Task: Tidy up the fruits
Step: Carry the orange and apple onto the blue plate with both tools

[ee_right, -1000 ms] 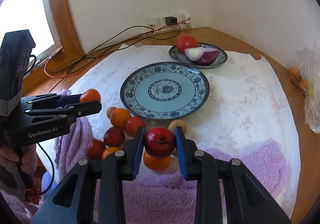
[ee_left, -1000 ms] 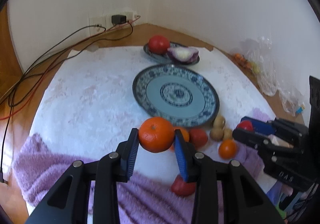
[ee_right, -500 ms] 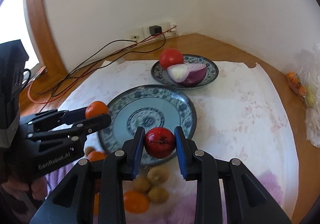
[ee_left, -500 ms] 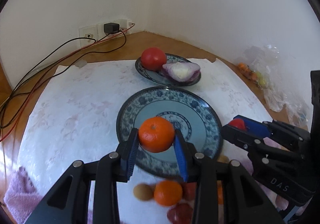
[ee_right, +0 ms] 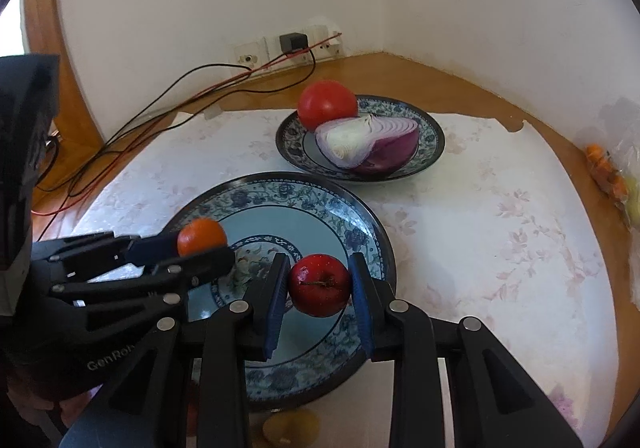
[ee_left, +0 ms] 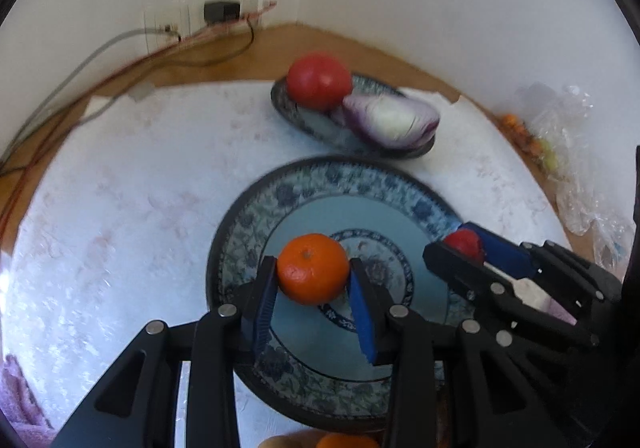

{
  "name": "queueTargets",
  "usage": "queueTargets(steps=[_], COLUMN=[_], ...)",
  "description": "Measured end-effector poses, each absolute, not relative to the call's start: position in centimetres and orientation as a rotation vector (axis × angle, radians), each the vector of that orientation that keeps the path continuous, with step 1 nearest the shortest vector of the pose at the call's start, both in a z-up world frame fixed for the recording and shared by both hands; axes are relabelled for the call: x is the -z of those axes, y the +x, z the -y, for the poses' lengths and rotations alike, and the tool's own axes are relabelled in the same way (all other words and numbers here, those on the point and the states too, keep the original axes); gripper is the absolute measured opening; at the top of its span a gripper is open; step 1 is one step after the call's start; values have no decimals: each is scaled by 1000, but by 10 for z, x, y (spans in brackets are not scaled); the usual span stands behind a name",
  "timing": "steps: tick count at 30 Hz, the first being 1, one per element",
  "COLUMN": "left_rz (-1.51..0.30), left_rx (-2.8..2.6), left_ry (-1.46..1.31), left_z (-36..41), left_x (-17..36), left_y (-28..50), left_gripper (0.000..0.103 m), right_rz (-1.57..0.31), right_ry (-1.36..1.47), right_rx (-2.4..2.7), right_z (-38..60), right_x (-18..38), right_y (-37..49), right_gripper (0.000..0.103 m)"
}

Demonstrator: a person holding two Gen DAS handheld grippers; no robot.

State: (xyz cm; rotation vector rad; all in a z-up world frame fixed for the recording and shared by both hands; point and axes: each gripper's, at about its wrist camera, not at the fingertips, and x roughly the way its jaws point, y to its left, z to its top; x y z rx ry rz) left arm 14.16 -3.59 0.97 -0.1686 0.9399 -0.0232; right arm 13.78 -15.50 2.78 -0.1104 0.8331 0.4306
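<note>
My left gripper point(ee_left: 313, 280) is shut on an orange mandarin point(ee_left: 313, 268) and holds it over the middle of the large blue patterned plate point(ee_left: 256, 216). My right gripper point(ee_right: 319, 288) is shut on a small red apple point(ee_right: 319, 285) and holds it over the same plate point(ee_right: 352, 224), at its right side. In the right wrist view the left gripper point(ee_right: 200, 248) with the mandarin point(ee_right: 201, 236) comes in from the left. In the left wrist view the right gripper point(ee_left: 466, 248) with the apple point(ee_left: 463, 243) comes in from the right.
A smaller patterned plate point(ee_right: 434, 136) behind holds a tomato point(ee_right: 327, 104) and a half red onion point(ee_right: 370, 146). Cables point(ee_right: 168, 104) run to wall sockets at the back. A plastic bag point(ee_left: 576, 152) lies at the right. More fruit point(ee_left: 344, 441) lies below the large plate's near rim.
Both grippers have moved forward with their fruit, from the pile at the near edge to over the large plate. The fruit pile has dropped almost out of view.
</note>
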Motion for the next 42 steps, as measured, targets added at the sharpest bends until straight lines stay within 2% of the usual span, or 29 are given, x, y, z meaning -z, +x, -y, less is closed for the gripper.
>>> queueTargets(steps=[9, 42], left_rz=[-925, -922], left_rx=[13, 10], left_ry=[-131, -110], left_z=[42, 43], left_x=[-8, -7], left_y=[142, 140], left_gripper=[37, 39], right_rz=[-885, -893], right_ry=[-83, -19], right_rx=[-418, -469], right_z=[158, 166], right_x=[-17, -16], right_y=[148, 151], right_gripper=[31, 32])
